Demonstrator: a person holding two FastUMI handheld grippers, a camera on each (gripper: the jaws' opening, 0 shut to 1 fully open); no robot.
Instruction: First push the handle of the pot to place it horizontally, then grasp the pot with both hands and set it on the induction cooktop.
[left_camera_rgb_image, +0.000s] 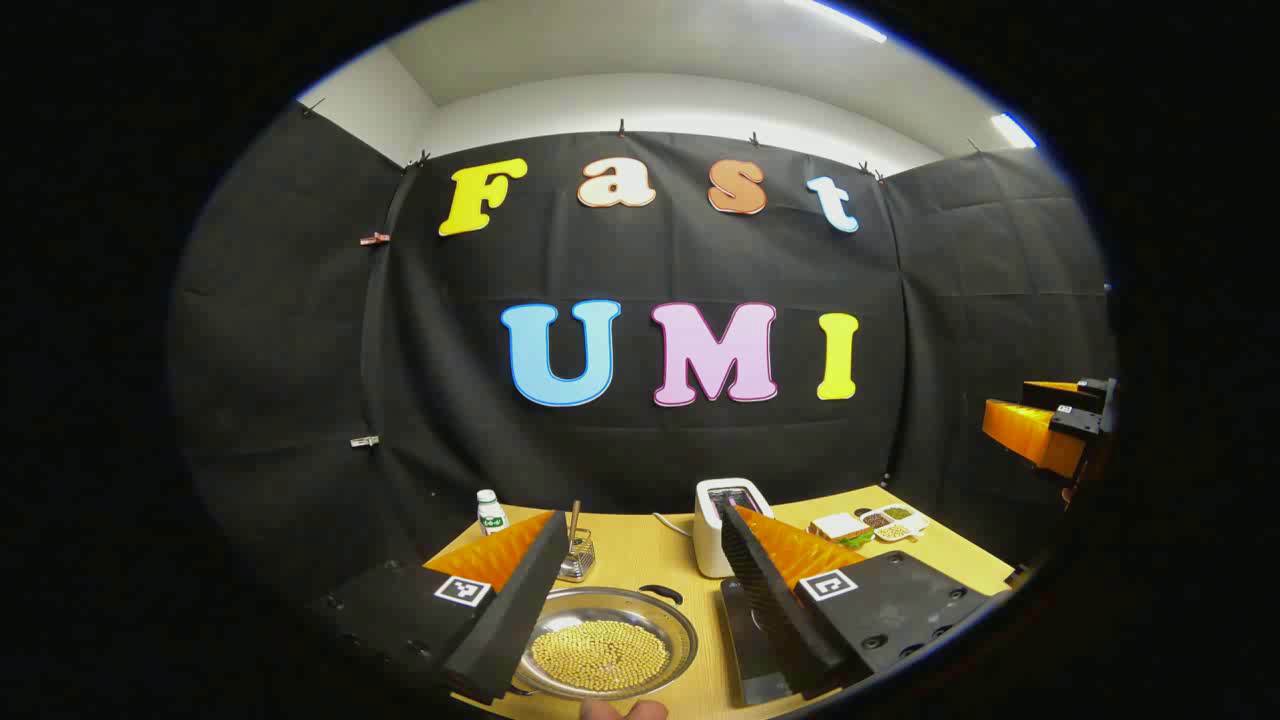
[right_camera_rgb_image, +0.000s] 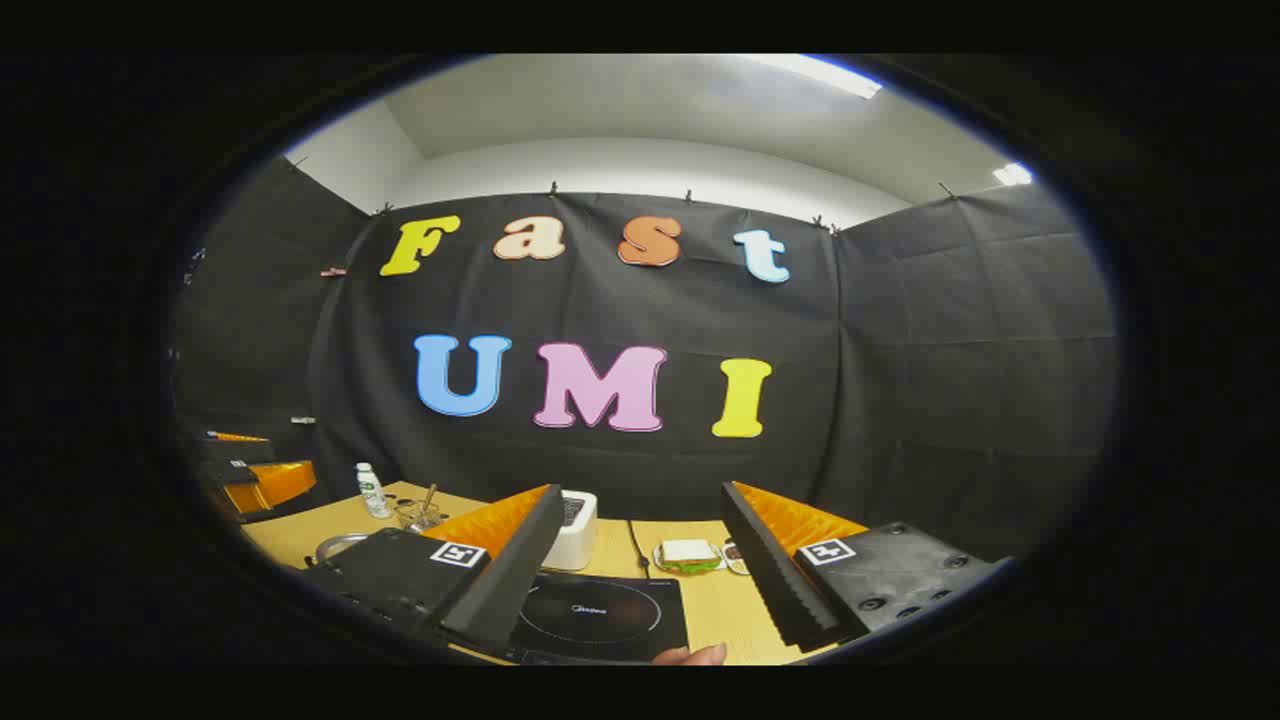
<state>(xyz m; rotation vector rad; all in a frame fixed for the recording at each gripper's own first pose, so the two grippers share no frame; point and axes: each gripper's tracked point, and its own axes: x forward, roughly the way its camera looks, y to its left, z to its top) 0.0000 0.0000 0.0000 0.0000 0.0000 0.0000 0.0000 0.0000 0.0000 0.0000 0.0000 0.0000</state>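
pot (left_camera_rgb_image: 608, 650) below open left tool (left_camera_rgb_image: 635, 600), seemingly apart

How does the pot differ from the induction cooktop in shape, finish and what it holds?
The pot is round, shiny metal; the induction cooktop is a flat, dark rectangular slab with a ring marked on it. The pot holds small yellowish beads; the induction cooktop's top is bare. The pot has a dark handle at its far rim; no such handle shows on the cooktop. Both rest on the yellow table.

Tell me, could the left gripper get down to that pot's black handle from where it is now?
Probably yes. The left gripper is open above the pot, and the handle lies between its fingers with nothing in the way.
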